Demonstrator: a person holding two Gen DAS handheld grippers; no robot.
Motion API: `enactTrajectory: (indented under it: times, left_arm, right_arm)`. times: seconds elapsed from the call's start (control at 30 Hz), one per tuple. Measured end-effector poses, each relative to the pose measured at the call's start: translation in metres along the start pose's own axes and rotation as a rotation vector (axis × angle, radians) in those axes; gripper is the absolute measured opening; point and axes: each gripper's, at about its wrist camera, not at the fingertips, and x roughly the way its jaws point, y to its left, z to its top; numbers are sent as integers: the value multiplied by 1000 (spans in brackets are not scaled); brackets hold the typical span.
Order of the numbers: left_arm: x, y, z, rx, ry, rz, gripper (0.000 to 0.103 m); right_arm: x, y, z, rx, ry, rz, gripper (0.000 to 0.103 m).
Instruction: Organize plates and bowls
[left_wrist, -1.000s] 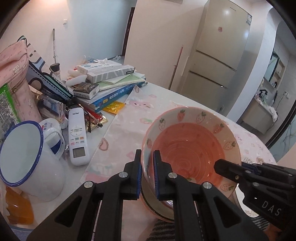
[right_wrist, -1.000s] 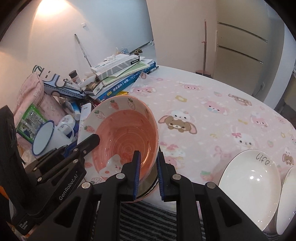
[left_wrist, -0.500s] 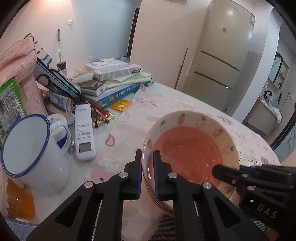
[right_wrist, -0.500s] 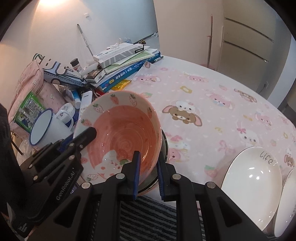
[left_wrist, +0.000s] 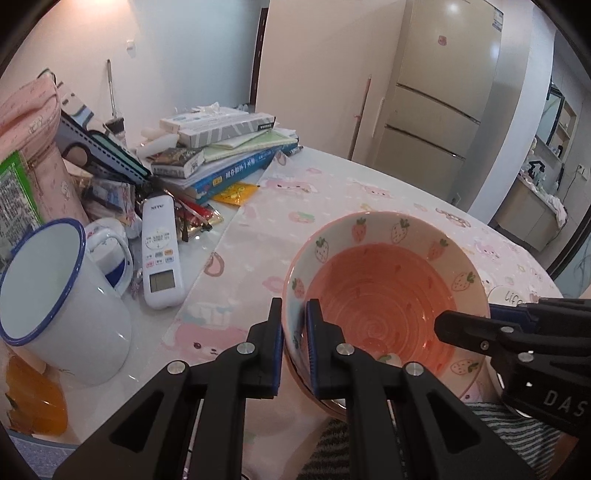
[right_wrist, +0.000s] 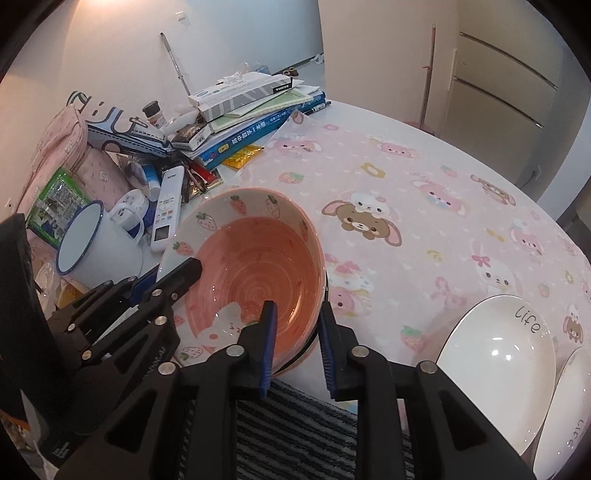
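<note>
- Left gripper (left_wrist: 293, 334) is clamped on the near-left rim of the strawberry bowl (left_wrist: 380, 295), one blue pad inside the wall and one outside, both pressing on it.
- Right gripper (right_wrist: 297, 332) has just been opening: its jaws straddle the bowl's near-right rim, and there is a clear gap between the pads and the ceramic, so it grips nothing.
- From the right wrist view the left gripper (right_wrist: 177, 271) comes in from the left, its tip over the bowl's left rim.
- The bowl, pink inside with a spiral and strawberries round a pale band, sits nested on another dish (right_wrist: 317, 332), of which only a dark-edged rim peeks out underneath on the near right.
- This stack stands at the near edge of the table, on the pink cartoon-animal tablecloth (right_wrist: 424, 221), just beyond a striped grey cloth (right_wrist: 295, 424).
- Off to the right, well apart from the bowl, a white plate marked "life" (right_wrist: 495, 354), and a second white plate (right_wrist: 569, 413) beside it at the frame edge.
- To the left, on the bare tabletop: a white enamel mug with a blue rim (left_wrist: 62, 295), then a white remote control (left_wrist: 160, 254) just beyond it.
- Farther back on the left, a stack of books and boxes (left_wrist: 229, 151) and a pink bag (left_wrist: 33, 147).
</note>
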Motion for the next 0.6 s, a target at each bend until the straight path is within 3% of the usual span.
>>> enactTrajectory:
  times: [0.17,0.2,0.3,0.4,0.47,0.6]
  left_arm:
    - [-1,1,1,-13,-12,-10,9]
    - [-2,1,1,-13,-22,-16,16]
    - [-4,2,1,-6,-52,-37,72]
    - [-13,7,2,-33,-104,-51,73]
    - [-13,11,4,-60,-105,-86,76]
    - [-8,13,5,-62,-92,-68,76]
  right_arm:
    - [3,-2,2,-1,6,-3,27]
    - [3,-3,3,3,6,3,27]
    - [3,-7,5,2,3,25,27]
    - [6,-14,6,37,23,53,27]
    - [6,-17,7,52,30,79,27]
    - [2,-21,8,71,23,80,27]
